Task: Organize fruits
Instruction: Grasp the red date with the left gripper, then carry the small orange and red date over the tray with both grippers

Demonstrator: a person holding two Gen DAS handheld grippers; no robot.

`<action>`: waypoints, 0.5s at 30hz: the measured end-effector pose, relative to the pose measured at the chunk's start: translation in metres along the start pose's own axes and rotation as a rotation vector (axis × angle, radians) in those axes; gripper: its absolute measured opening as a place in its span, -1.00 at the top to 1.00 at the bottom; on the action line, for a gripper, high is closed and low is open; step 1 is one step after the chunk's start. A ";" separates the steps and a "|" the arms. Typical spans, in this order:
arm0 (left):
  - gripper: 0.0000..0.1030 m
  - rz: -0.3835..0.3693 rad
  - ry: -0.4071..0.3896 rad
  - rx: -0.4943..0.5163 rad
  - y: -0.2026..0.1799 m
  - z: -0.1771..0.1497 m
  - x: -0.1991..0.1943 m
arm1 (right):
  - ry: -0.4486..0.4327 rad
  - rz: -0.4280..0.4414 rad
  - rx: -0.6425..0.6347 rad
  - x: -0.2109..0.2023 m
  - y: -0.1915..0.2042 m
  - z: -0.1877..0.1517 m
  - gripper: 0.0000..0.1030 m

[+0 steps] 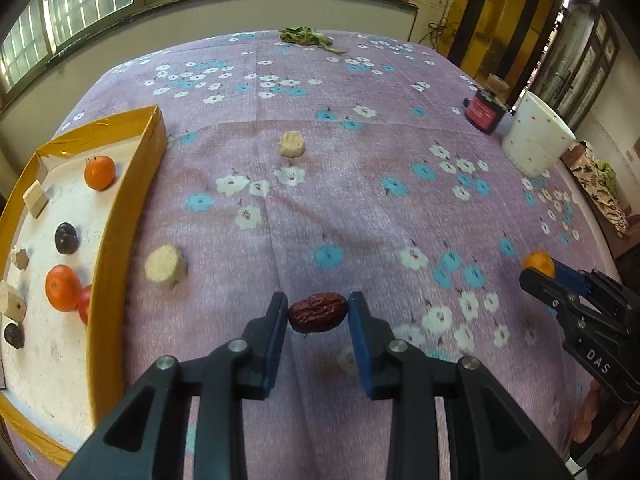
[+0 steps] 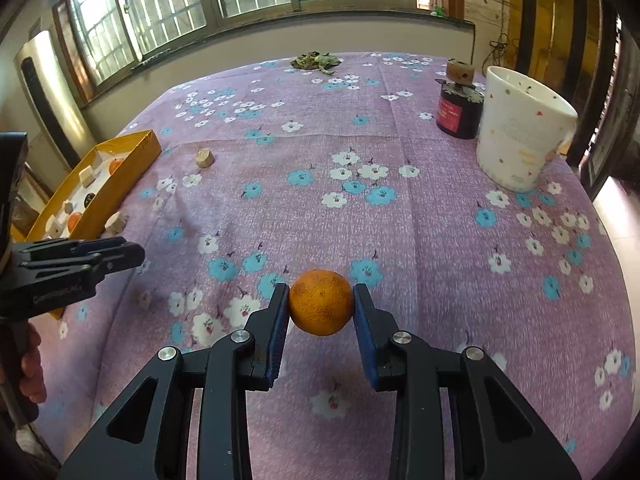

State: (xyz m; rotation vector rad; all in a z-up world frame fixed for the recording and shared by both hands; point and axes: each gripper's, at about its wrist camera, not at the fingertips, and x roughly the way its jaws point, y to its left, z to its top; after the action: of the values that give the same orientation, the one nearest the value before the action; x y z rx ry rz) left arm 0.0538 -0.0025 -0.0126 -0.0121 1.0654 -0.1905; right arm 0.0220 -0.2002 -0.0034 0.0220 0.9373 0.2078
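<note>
My left gripper [image 1: 318,312] is shut on a wrinkled red date [image 1: 318,313], held just above the purple flowered cloth. To its left lies a yellow-walled box [image 1: 120,216] with a white floor, holding two oranges [image 1: 100,172], dark plums [image 1: 66,238] and pale blocks. My right gripper [image 2: 321,306] is shut on an orange [image 2: 321,307], also above the cloth. In the left wrist view the right gripper [image 1: 540,270] shows at the right edge with its orange [image 1: 538,262]. The right wrist view has the left gripper [image 2: 120,254] at its left edge, near the box [image 2: 132,160].
Two pale cork-like chunks [image 1: 165,268] [image 1: 292,144] lie on the cloth outside the box. A white spotted mug [image 2: 520,128] and a dark jar with a red label [image 2: 458,114] stand at the far right. Dried leaves [image 2: 316,62] lie at the far edge under the windows.
</note>
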 end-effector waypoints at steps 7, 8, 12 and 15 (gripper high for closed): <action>0.34 -0.026 -0.018 0.015 0.012 -0.009 -0.023 | 0.011 -0.038 0.017 -0.007 0.029 -0.008 0.40; 0.34 -0.031 -0.021 0.013 0.014 -0.010 -0.026 | 0.009 -0.042 0.014 -0.009 0.033 -0.010 0.40; 0.34 -0.037 -0.040 0.008 0.023 -0.014 -0.038 | 0.006 -0.047 0.012 -0.012 0.047 -0.011 0.41; 0.35 -0.018 -0.064 0.016 0.030 -0.016 -0.046 | 0.009 -0.056 0.007 -0.011 0.057 -0.011 0.41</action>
State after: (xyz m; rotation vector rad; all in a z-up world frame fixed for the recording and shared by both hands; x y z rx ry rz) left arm 0.0228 0.0354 0.0161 -0.0133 1.0005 -0.2141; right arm -0.0022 -0.1476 0.0054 0.0016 0.9468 0.1528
